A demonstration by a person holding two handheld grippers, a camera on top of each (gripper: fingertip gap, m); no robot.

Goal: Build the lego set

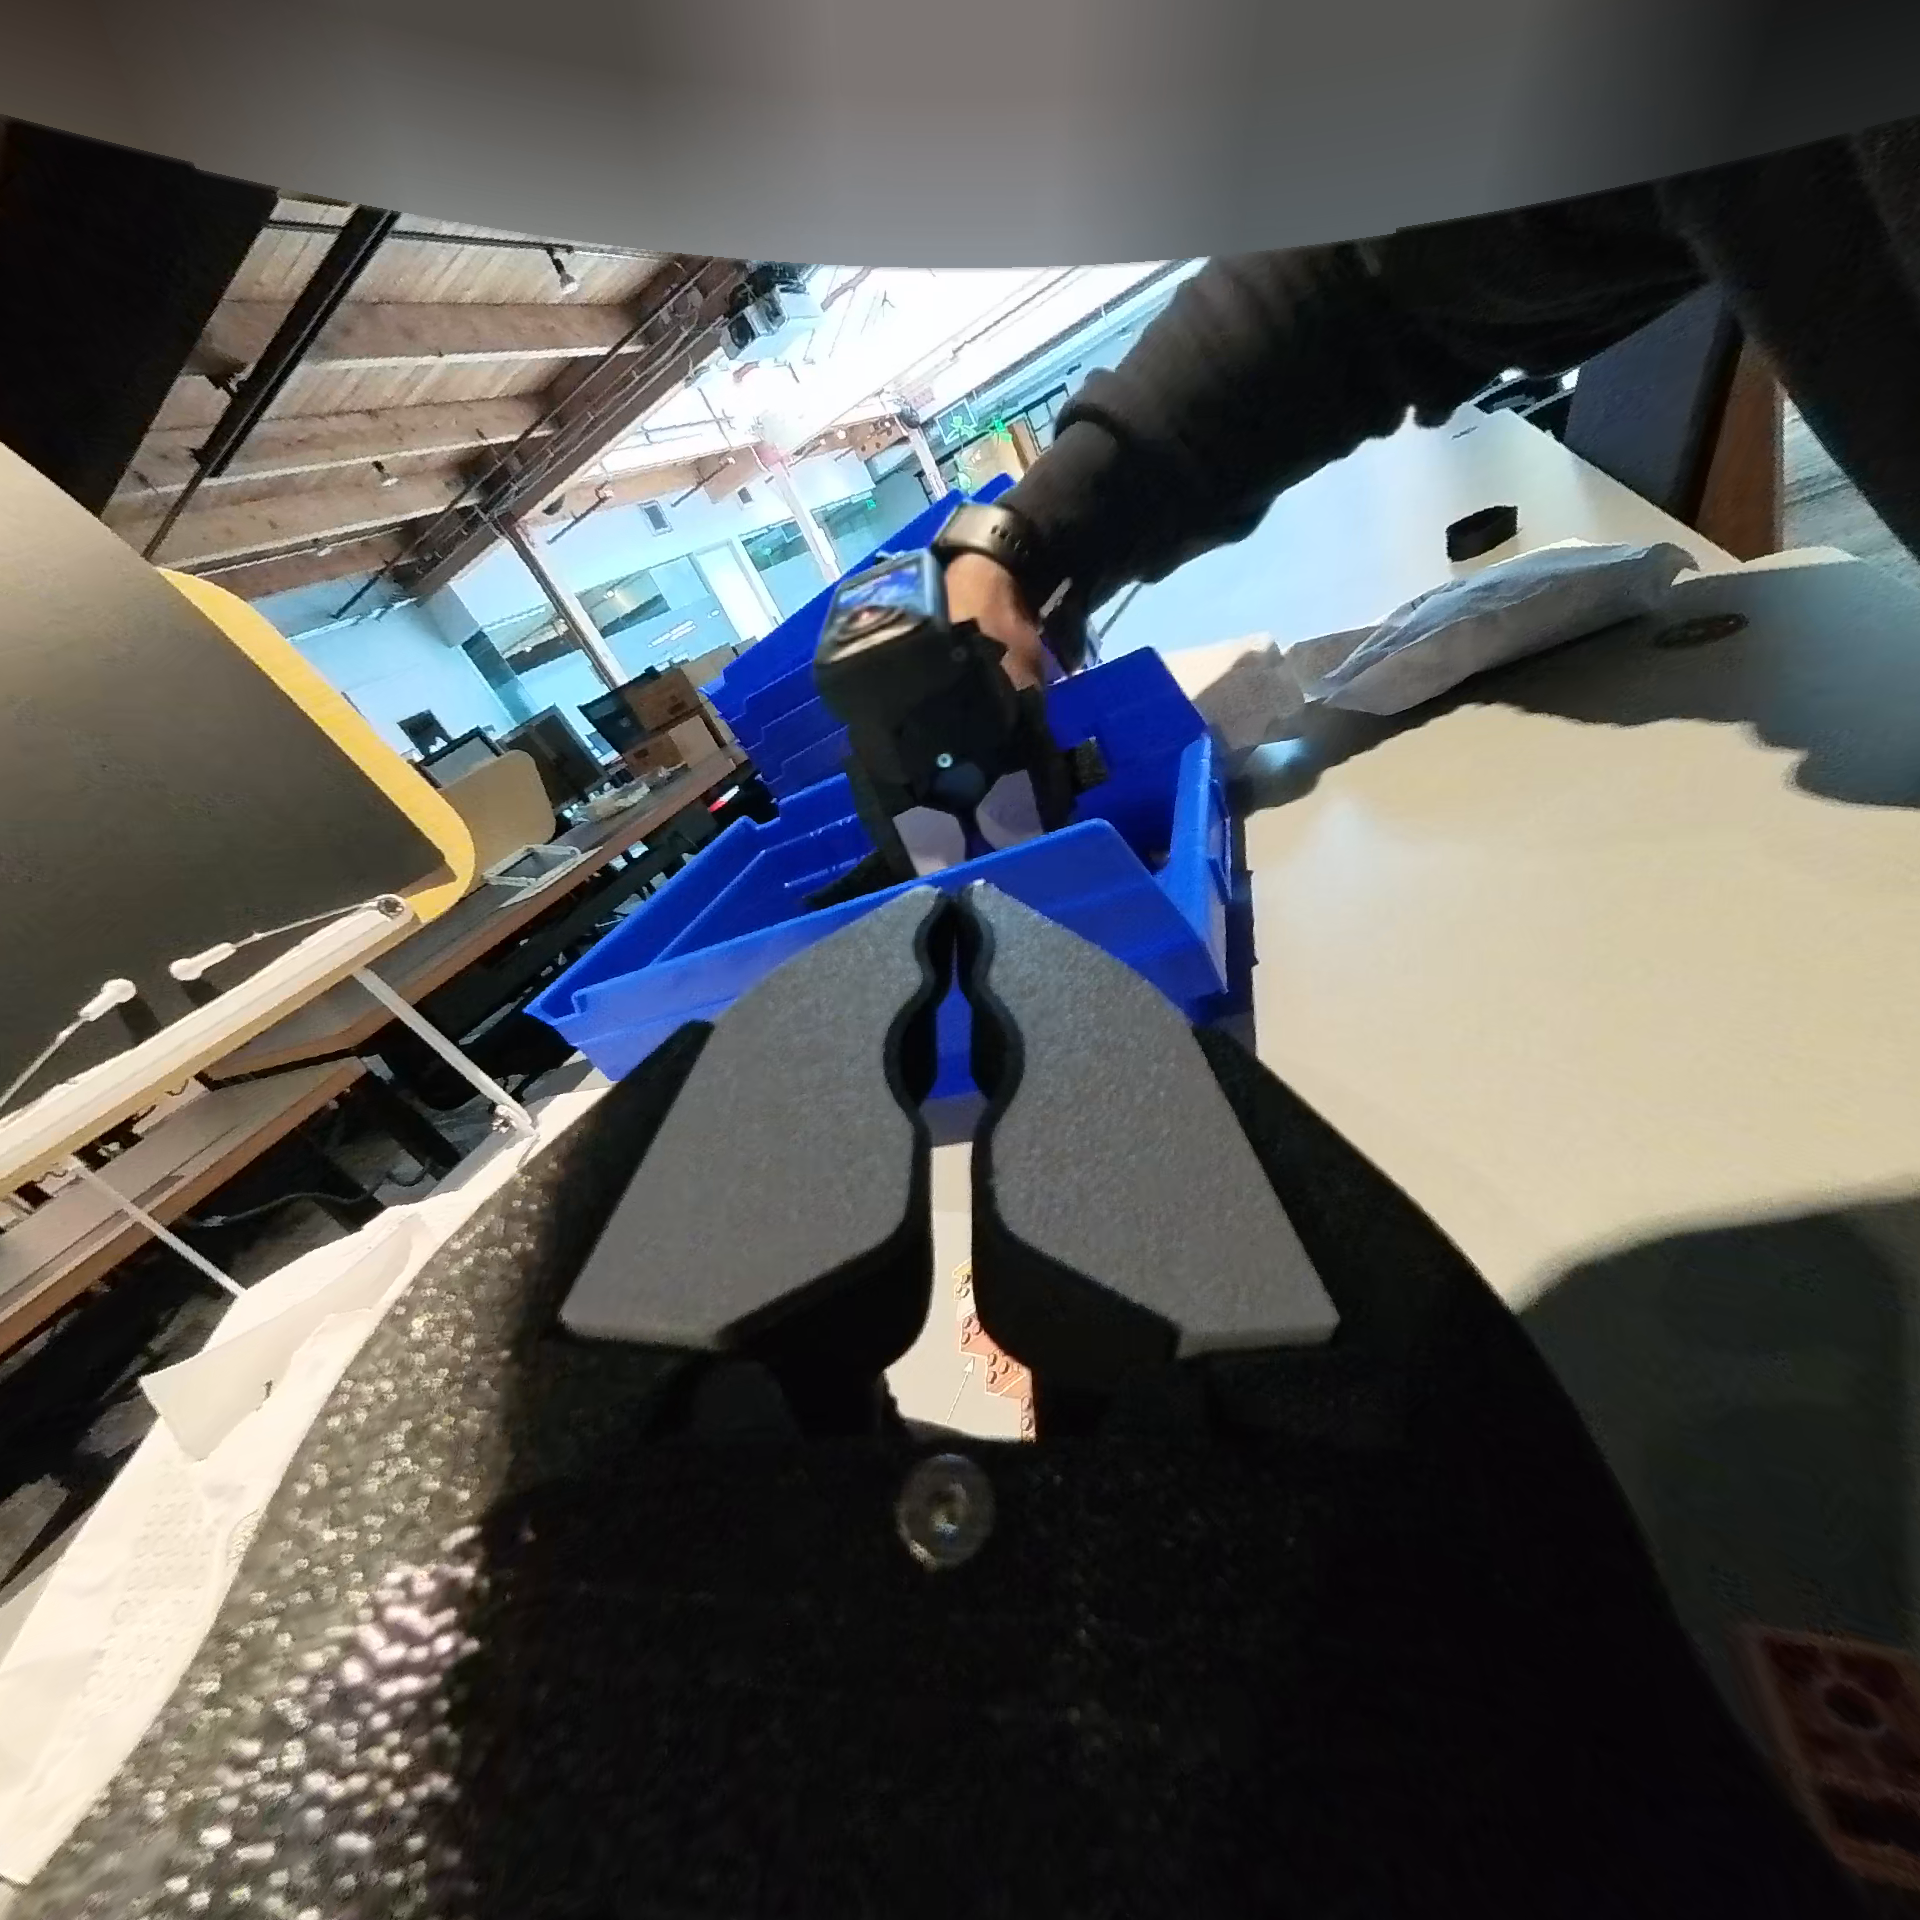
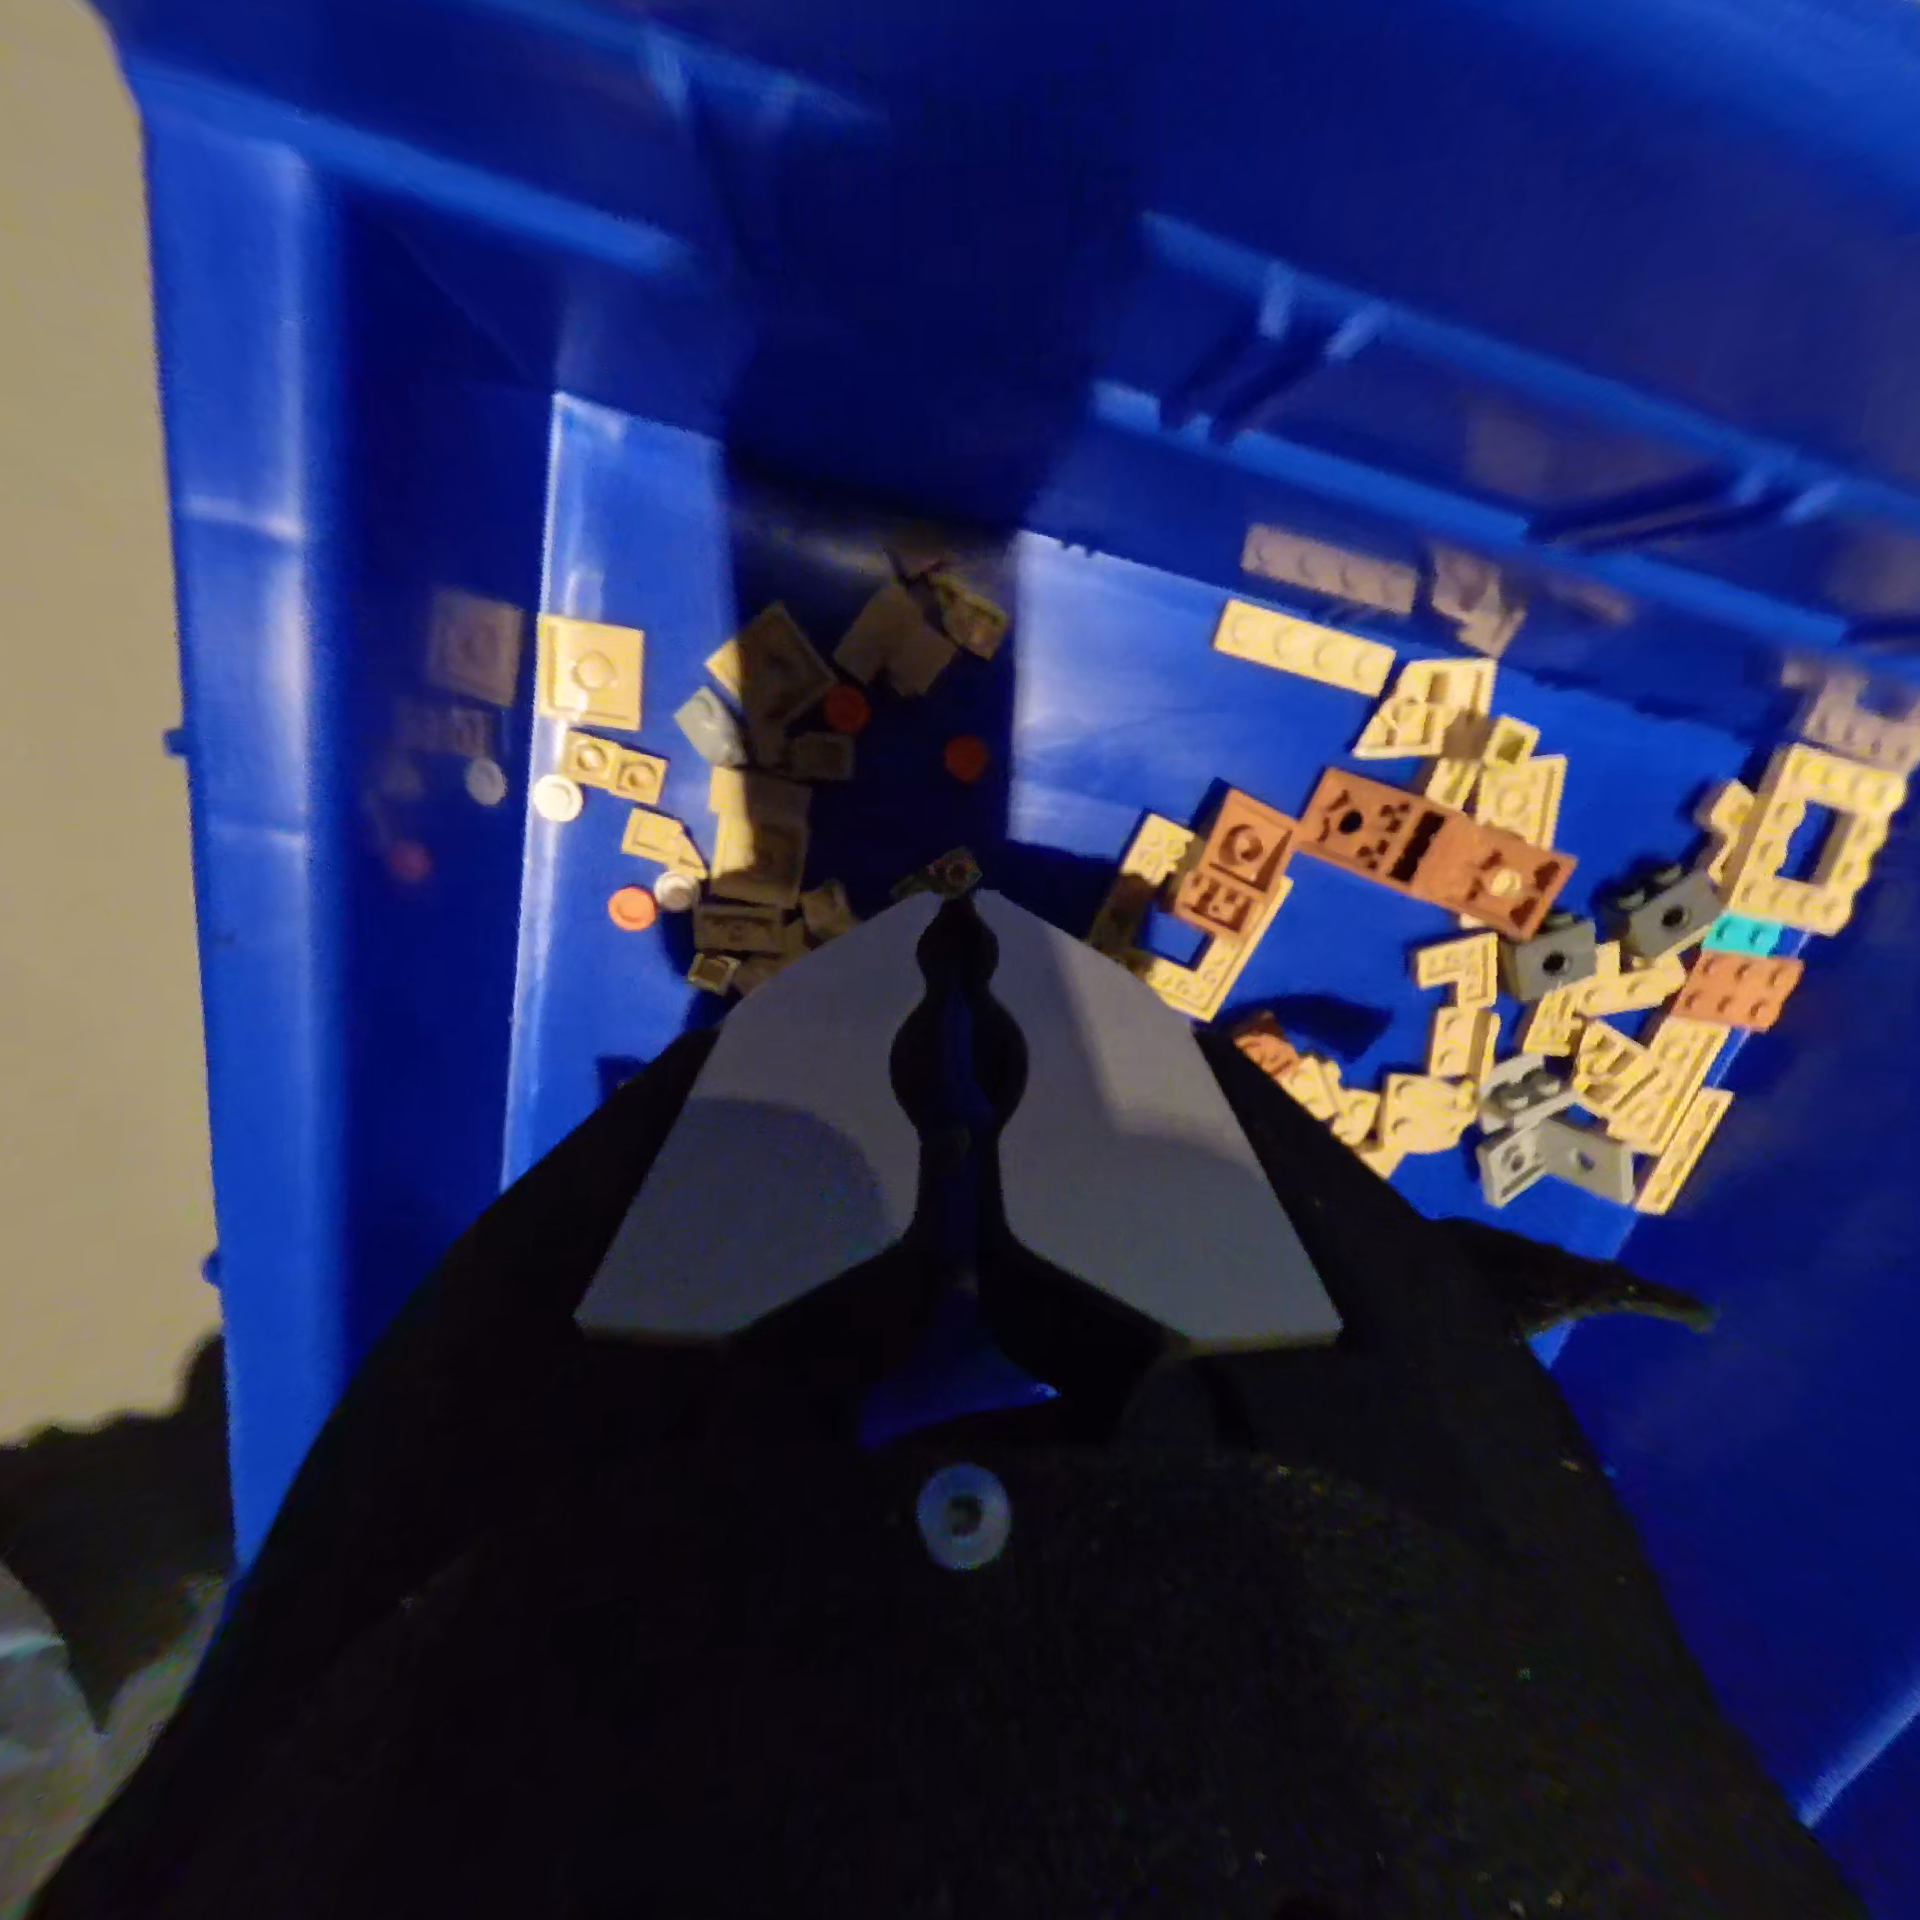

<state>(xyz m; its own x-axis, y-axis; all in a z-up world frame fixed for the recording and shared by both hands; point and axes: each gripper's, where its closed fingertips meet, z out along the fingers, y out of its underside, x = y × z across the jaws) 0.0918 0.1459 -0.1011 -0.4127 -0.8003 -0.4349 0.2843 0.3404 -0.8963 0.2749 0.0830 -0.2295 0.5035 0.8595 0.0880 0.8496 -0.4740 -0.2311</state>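
Note:
In the right wrist view my right gripper (image 2: pixel 956 902) is inside a blue bin (image 2: pixel 343 727), shut on a small dark tan Lego piece (image 2: pixel 941 875) pinched at its tips. Below it lie small tan plates (image 2: pixel 764 821) and red round studs (image 2: pixel 847 709). The compartment to the right holds tan plates (image 2: pixel 1304 644), brown pieces (image 2: pixel 1382 831) and grey pieces (image 2: pixel 1548 961). In the left wrist view my left gripper (image 1: pixel 961 904) is shut and empty, held above the table in front of the blue bins (image 1: pixel 831 935). The right gripper (image 1: pixel 925 727) shows there reaching down into a bin.
A row of blue bins (image 1: pixel 790 665) stands along the table's left edge. An instruction page (image 1: pixel 992 1361) lies under my left gripper, and another printed corner (image 1: pixel 1839 1756) shows at lower right. A clear bag (image 1: pixel 1507 613) and a small black object (image 1: pixel 1481 532) lie on the pale table (image 1: pixel 1558 987). The left gripper's tips are roughly 25 cm from the right gripper's.

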